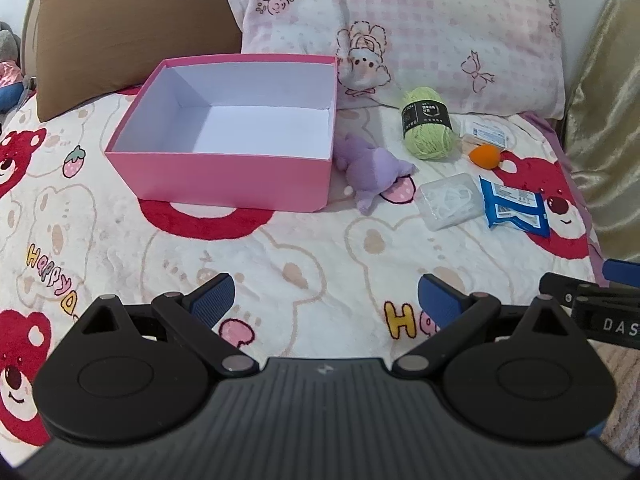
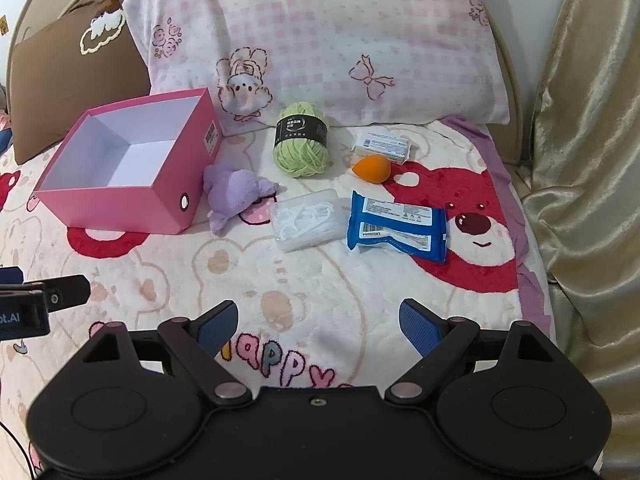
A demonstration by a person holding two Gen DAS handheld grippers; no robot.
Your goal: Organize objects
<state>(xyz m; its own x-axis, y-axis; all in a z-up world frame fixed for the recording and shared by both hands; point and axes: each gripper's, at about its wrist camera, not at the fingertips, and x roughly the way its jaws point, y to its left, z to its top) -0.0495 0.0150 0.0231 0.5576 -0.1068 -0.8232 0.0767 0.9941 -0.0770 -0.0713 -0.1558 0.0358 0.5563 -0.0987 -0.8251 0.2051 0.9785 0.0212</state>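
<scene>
We hold the left gripper (image 1: pixel 324 300) and the right gripper (image 2: pixel 318 326) low in their frames above the bear-print blanket (image 2: pixel 320 280), each with its fingers spread wide and gripping nothing. In the right wrist view, the pink box (image 2: pixel 120 208) sits at centre left with nothing visible in it. To its right lie the purple plush (image 2: pixel 236 196), green yarn ball (image 2: pixel 302 140), orange sponge (image 2: pixel 371 168), clear plastic case (image 2: pixel 306 222), blue wipes pack (image 2: pixel 398 226) and a small white packet (image 2: pixel 382 145), all outside the box.

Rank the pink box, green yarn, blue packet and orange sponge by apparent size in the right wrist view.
1. Pink box
2. Blue packet
3. Green yarn, close to the packet, so unsure
4. Orange sponge
</scene>
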